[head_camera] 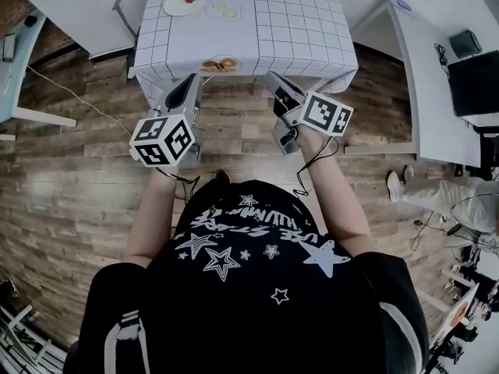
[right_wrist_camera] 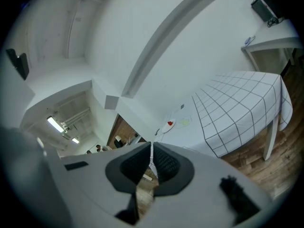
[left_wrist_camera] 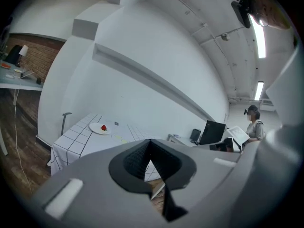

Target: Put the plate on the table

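small round plate point(head_camera: 221, 65) with orange-brown food on it, held level, pinched at its rim on either side by the left gripper point(left_wrist_camera: 151, 152) and right gripper point(right_wrist_camera: 151, 152); seen at the middle of the table's point(head_camera: 296, 22) near edge, against the hanging checked cloth.

The floor point(head_camera: 70, 154) in front of the tabletop point(head_camera: 288, 22) is bare, so there is room to reach in. A plate with food point(head_camera: 221, 65) is right at the near edge. A white plate point(head_camera: 184, 2) and small bits point(head_camera: 222, 8) lie far back on the left. The tabletop's right half is bare. A left desk point(head_camera: 78, 6) and a right desk point(head_camera: 425, 92) close in the sides.
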